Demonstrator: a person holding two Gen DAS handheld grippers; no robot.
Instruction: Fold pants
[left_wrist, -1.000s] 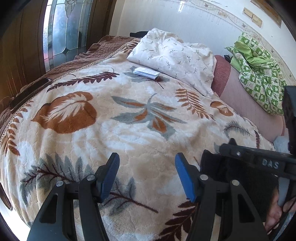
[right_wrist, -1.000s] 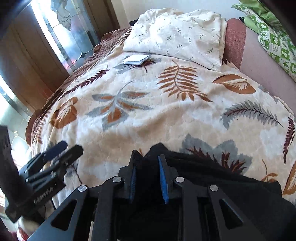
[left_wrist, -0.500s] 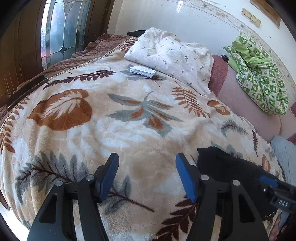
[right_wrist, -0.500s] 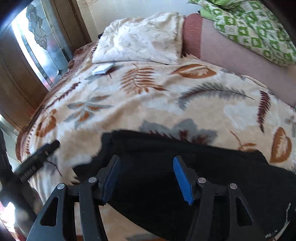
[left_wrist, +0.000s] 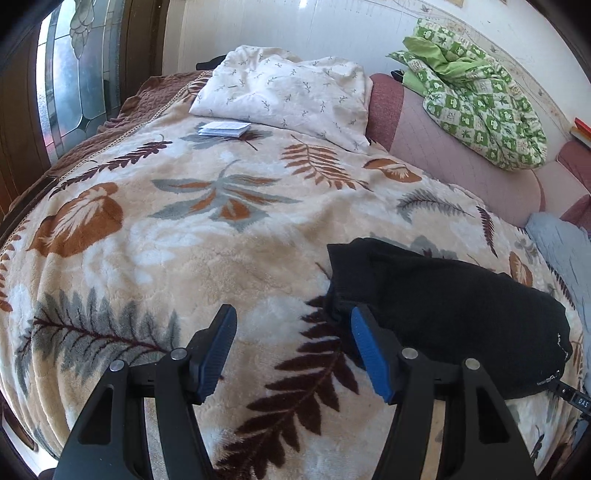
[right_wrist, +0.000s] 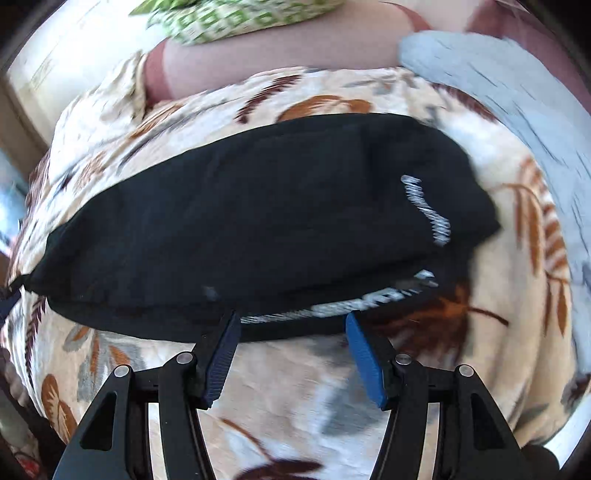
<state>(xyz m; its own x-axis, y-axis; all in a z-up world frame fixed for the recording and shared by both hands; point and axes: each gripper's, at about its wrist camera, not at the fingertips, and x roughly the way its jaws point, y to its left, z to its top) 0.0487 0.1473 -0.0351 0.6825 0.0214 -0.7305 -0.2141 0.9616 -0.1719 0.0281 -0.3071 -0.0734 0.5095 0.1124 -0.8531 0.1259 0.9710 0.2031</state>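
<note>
Both my claws hang spread wide with nothing between the blue pads: my left gripper (left_wrist: 291, 332) over bare blanket (left_wrist: 192, 236), my right gripper (right_wrist: 291, 332) just short of the near hem of the pants (right_wrist: 258, 206). The black pants (left_wrist: 443, 306) lie folded into a flat dark bundle on the leaf-patterned blanket, at about two o'clock from my left claw, with their near corner just beside my left claw's right pad (left_wrist: 365, 350). From my right claw they sit dead ahead at twelve o'clock, spanning most of the view, white lettering (right_wrist: 424, 210) showing toward two o'clock and more print along the lower edge; that view is blurred, so I cannot read it. Past the pants, at one o'clock in the right view, lies a pale blue cloth (right_wrist: 498, 74). Farther up the bed in the left view, a white sprigged pillow (left_wrist: 291, 96) rests at twelve o'clock with a small folded paper booklet (left_wrist: 223, 129) just in front of it. A green checked bundle (left_wrist: 476, 103) sits on the pink cushioned backrest (left_wrist: 461, 166) at one o'clock, and a stained-glass window (left_wrist: 70, 74) stands at ten o'clock.
</note>
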